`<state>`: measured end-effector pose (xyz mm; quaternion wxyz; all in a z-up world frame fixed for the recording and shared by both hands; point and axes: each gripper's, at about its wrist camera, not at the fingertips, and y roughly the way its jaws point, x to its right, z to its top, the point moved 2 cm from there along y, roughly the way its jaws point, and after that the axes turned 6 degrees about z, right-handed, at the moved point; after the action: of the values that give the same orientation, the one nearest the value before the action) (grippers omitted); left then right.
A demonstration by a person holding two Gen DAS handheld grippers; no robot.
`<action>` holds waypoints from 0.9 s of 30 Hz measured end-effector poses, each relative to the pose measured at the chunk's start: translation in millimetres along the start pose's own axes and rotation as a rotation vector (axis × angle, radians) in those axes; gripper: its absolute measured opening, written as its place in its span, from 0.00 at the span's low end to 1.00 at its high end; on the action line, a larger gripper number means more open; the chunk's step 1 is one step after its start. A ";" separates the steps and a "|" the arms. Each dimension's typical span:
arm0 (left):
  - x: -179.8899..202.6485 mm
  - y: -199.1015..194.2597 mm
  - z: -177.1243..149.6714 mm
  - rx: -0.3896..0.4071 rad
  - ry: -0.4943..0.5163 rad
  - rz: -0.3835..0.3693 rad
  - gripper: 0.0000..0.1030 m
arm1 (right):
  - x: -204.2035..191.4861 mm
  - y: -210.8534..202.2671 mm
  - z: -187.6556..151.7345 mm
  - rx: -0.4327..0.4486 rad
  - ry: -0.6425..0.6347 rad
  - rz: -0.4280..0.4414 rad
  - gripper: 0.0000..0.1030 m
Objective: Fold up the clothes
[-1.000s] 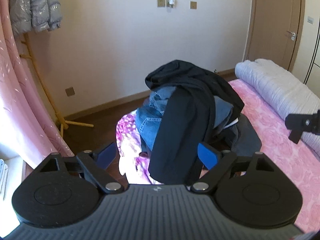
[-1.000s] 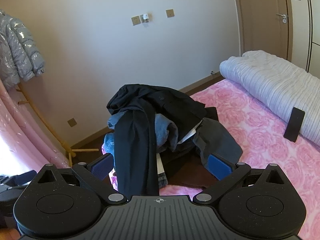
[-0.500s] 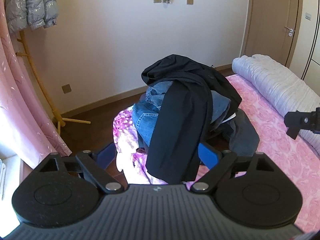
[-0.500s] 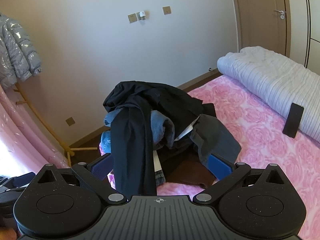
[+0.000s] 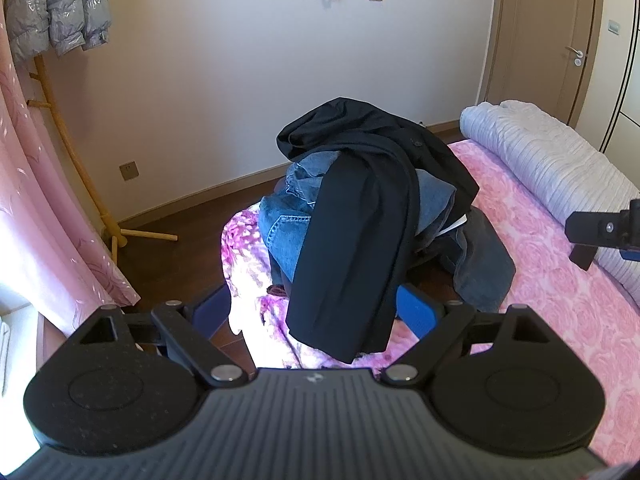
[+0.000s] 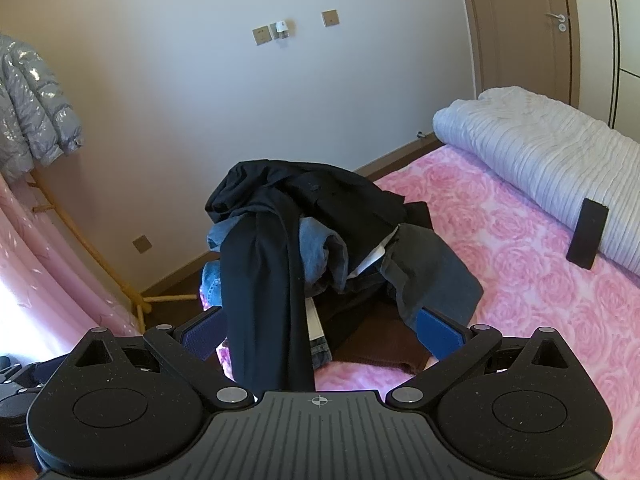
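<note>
Black cloth is dominating both views: a long black garment (image 5: 352, 248) is draping over the top of the pile of clothes (image 6: 320, 248) and hanging down its near side, long axis running from the crown of the heap toward the cameras, free end pointing at the near edge of the bed (image 5: 560, 300). Blue jeans (image 5: 284, 228) are bulging out from under it on the left side of the heap, and a dark grey piece (image 6: 432, 280) is slumping off to the right onto the pink rose-patterned cover. The whole pile is sitting at the bed's far left corner, close to the wall.

The left claw (image 5: 316, 312) is hovering with its blue-padded fingers (image 5: 416, 310) spread wide on either side of the hanging black end; contact cannot be told. The right claw (image 6: 320, 332) is likewise standing wide apart, gripping nothing, the black strip dropping between its pads.

Along the bed's right edge a rolled white quilt (image 6: 540, 152) is lying, a small black object (image 6: 587, 233) leaning against it. A silver puffer jacket (image 5: 56, 4) is hanging on a wooden rack (image 5: 80, 168) beside the pink curtain (image 5: 36, 208).
</note>
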<state>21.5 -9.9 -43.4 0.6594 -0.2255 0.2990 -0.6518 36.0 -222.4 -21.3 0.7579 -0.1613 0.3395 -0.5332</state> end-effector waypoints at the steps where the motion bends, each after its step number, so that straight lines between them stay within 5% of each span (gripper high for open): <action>1: 0.1 -0.1 -0.3 0.000 0.000 -0.001 0.85 | 0.3 0.1 -0.6 -0.001 0.000 0.000 1.00; 27: 7.3 -5.5 -5.0 -0.012 0.023 -0.015 0.85 | -0.6 -0.6 -5.8 -0.018 0.002 -0.003 1.00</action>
<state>13.9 -17.0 -43.9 0.6498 -0.2243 0.3089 -0.6573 31.5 -221.4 -25.0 0.7554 -0.1681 0.3448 -0.5313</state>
